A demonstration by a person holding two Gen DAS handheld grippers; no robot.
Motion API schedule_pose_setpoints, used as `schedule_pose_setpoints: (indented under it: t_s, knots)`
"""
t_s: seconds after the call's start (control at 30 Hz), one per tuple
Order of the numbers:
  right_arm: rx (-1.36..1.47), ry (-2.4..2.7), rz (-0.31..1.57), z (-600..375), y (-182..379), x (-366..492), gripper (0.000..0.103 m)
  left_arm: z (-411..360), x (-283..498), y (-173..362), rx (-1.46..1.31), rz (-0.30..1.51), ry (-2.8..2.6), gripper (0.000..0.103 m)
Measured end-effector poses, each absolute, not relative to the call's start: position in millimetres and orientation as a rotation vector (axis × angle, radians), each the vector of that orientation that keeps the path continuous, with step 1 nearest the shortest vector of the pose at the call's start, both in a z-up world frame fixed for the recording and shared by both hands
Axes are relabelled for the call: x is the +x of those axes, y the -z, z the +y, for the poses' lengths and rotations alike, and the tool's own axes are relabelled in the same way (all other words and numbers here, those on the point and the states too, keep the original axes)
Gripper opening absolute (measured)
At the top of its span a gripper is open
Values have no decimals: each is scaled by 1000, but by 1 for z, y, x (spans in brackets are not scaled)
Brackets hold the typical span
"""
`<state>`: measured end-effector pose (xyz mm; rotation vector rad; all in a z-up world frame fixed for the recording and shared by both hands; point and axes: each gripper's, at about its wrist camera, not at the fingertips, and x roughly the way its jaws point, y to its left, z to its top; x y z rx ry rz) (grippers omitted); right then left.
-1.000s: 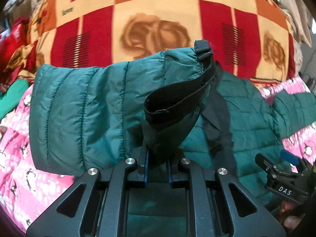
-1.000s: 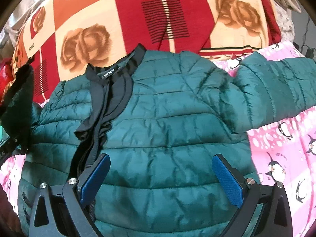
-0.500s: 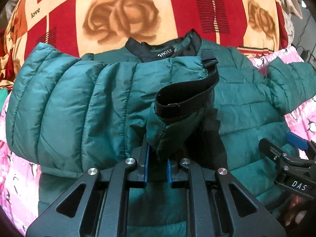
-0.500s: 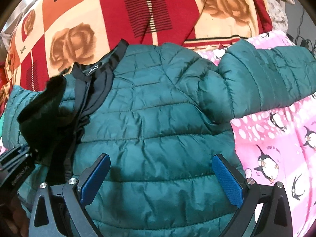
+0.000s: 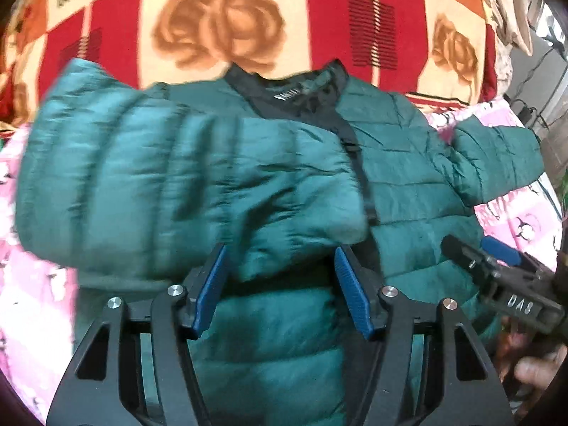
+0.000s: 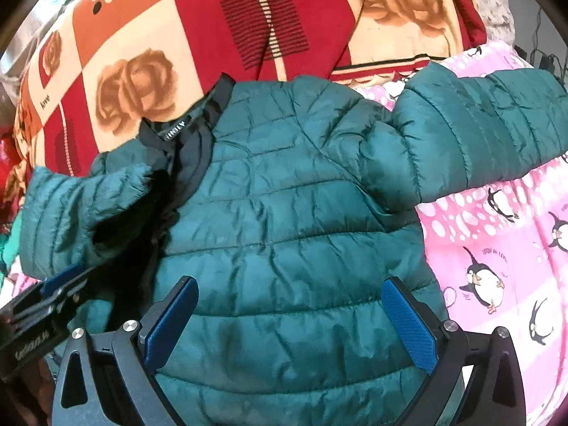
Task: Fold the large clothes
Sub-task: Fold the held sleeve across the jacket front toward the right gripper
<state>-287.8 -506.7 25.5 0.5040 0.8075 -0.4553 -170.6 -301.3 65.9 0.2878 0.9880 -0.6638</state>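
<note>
1. left gripper near centre, jaws opening, blue pads apart; folded sleeve's cuff end sits between them, pads not pressing it
2. right gripper near, jaws spread wide, nothing gripped, hovering over lower front of jacket; in the left wrist view it shows at near right, with a hand behind it
3. green puffer jacket lies front up on the bed, collar far, hem near
4. left sleeve folded across the chest toward the middle, blurred, cuff near the black zipper strip
5. right sleeve stretched out to the right, lying on the pink sheet
6. pink penguin sheet under the jacket, showing right and left of it
7. black collar with white label, far end of jacket
8. red and orange rose blanket far, behind the collar
</note>
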Motion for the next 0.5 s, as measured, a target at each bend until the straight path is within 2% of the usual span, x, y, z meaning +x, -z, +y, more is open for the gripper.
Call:
schedule_pose_setpoints:
  t_s: [0.17,0.33,0.47,0.5]
  knots:
    - [484,403,771,-489,-45,-282,103,-257,-165,-99,254,919,555,62]
    - [502,304,762,-471,-55,-261,103,-216,-151,-120,202,786,386,70]
    - [514,257,756,-462,-57,-240,90,-190,-132,-118,139,756,314,70]
    - [511,254,755,-460,-58,-233,89,-186,-127,-116,120,764,310,70]
